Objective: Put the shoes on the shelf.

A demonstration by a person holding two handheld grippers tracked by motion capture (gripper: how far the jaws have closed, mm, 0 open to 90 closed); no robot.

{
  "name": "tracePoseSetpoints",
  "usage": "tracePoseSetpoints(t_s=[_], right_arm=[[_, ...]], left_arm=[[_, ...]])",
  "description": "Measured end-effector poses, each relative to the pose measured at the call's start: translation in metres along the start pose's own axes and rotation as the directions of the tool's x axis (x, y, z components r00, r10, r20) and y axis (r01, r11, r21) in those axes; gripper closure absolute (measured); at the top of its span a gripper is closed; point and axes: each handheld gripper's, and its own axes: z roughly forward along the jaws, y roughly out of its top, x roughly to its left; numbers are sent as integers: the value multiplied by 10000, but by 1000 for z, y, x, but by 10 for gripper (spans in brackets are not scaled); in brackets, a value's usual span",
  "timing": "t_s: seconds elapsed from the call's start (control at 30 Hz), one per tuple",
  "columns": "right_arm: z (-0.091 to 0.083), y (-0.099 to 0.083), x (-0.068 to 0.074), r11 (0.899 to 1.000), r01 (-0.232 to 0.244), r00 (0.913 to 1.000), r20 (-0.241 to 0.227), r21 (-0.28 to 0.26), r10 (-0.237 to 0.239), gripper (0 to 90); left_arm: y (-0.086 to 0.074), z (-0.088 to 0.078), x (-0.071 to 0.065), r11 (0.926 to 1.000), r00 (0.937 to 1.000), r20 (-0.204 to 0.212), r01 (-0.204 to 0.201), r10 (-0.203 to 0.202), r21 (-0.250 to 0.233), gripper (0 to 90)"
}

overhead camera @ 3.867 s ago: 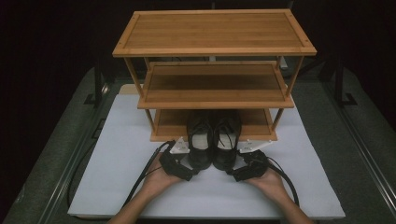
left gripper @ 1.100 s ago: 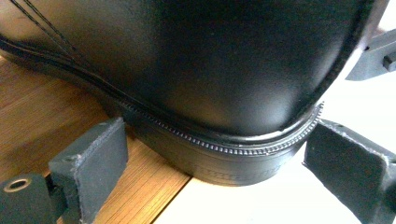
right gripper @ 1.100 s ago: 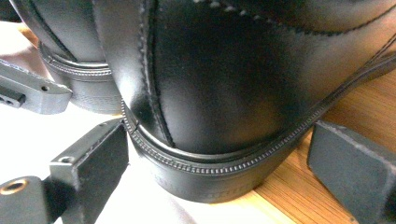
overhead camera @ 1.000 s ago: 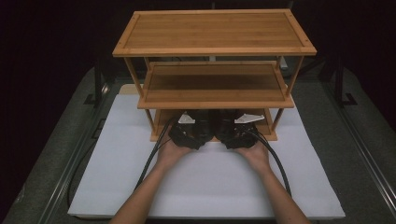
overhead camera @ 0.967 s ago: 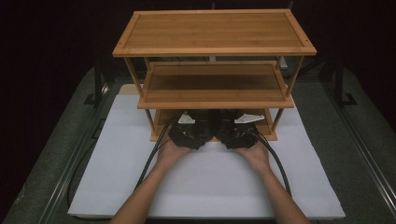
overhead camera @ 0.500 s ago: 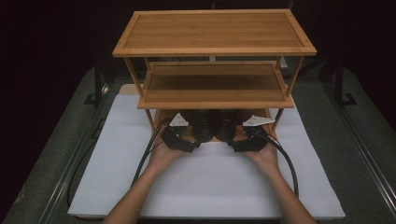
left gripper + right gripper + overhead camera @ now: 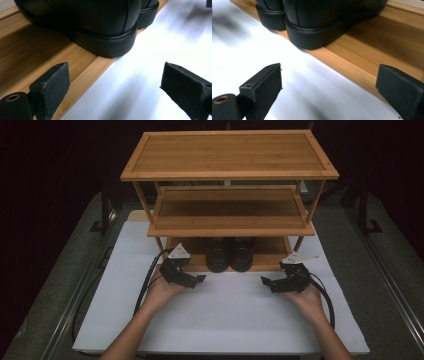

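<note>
Two hands are near us. Our left gripper and right gripper are wide open, holding nothing. Farther off, the black shoes sit on the rack's bottom shelf. We think they are placed; next we back away.

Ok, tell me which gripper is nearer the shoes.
Left. The left gripper sits just off the front left of the shoes, jaws open and empty. The right gripper is farther off, to their front right, also open and empty.
</note>
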Motion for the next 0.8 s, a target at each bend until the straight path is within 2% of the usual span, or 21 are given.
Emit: tracePoseSetpoints(t_s=[0.17, 0.23, 0.33, 0.43, 0.53, 0.67, 0.8], right_arm=[[-15, -12, -1, 9999, 110, 9998, 144, -8, -110, 25], [-21, -17, -2, 9998, 116, 9997, 201, 133, -119, 25], [-30, -22, -1, 9992, 87, 9990, 431, 398, -104, 21], [-40, -26, 0, 9993, 104, 9989, 447, 356, -120, 21], [-48, -32, 1, 9999, 118, 9990, 440, 112, -123, 21], [-55, -43, 1, 9996, 79, 9990, 429, 272, -90, 21], [-63, -52, 1, 9995, -1, 9989, 475, 316, -14, 21]], left_arm=[[-5, -11, -5, 10000, 10000, -7, 7, -7, 62, 70], [-8, -16, -7, 9998, 10000, -25, -15, 16, 174, 22], [-15, -25, -11, 9997, 9999, -86, -101, 103, 201, 19], [-21, -33, -15, 9994, 9998, -116, -187, 190, 306, 0], [-29, -43, -17, 9997, 9997, -187, -124, 128, 208, 0], [-42, -57, -19, 9996, 9993, -336, -145, 153, 239, 0], [-57, -71, -20, 9999, 9988, -484, 93, -87, 125, 0]])
